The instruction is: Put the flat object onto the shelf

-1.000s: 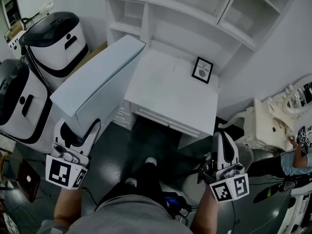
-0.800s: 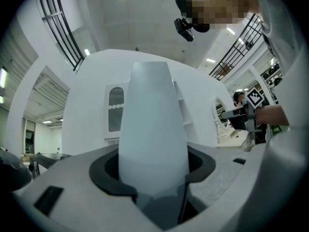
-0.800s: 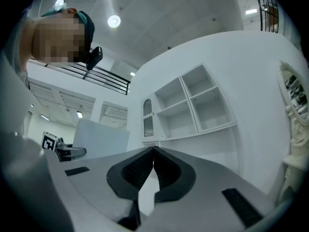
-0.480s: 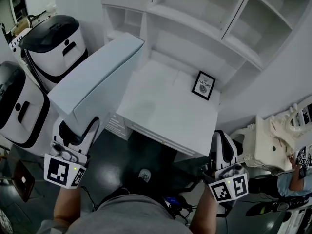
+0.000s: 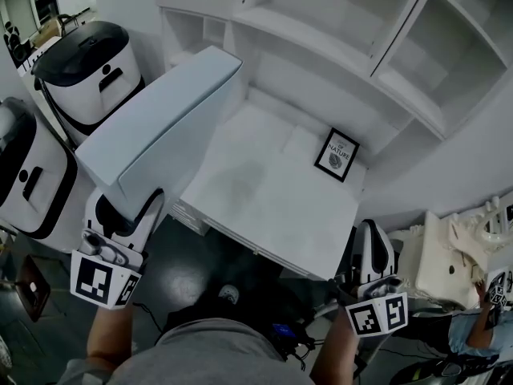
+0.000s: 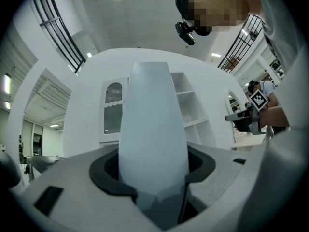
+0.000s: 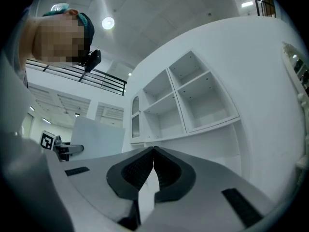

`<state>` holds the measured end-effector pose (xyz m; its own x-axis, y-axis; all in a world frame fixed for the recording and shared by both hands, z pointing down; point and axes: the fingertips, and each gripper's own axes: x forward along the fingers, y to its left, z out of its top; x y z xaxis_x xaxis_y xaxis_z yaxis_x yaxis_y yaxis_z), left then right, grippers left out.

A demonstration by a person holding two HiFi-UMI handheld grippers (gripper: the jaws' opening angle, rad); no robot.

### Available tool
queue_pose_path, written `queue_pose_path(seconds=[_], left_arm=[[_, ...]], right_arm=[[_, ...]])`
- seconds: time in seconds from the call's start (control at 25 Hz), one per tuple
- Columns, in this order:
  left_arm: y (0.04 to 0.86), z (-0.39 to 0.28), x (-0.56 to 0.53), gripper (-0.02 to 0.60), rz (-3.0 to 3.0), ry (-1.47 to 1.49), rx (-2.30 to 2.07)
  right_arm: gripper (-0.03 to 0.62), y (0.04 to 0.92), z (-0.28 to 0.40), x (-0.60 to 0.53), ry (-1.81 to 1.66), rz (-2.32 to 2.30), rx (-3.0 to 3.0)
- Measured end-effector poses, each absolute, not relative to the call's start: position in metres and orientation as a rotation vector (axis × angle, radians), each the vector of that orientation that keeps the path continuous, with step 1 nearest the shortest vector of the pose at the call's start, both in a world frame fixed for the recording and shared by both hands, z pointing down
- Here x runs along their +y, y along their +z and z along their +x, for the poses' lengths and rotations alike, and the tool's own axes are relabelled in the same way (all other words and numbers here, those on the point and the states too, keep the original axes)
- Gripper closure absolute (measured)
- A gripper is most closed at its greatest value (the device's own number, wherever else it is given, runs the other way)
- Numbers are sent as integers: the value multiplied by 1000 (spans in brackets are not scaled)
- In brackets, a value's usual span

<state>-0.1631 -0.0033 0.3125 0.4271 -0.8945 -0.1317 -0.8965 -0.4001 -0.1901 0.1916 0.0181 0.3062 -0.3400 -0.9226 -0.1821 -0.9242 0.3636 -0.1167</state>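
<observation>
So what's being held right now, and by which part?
The left gripper holds the flat white panel by its near end, jaws clamped across its thickness. The right gripper holds nothing, its jaws together.

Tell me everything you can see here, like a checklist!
Surface: white desk, mostly bare.
Job's things: flat box, tilted, not yet on the shelf.
Clutter: one framed picture standing near the desk's back.
Grippers: left gripper shut on the flat box; right gripper shut, empty.
Cables: dark cords on the floor by the person's feet.
Surroundings: white machines with black tops at left; carved white furniture at right.
</observation>
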Motion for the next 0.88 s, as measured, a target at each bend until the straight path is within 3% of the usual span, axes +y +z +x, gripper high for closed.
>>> queue_pose_path(seconds=[0.88], left_arm=[[284,-97,-58,318,-2449,14,1493]], right_arm=[[566,317,240,-39,-78,-1606,2376]])
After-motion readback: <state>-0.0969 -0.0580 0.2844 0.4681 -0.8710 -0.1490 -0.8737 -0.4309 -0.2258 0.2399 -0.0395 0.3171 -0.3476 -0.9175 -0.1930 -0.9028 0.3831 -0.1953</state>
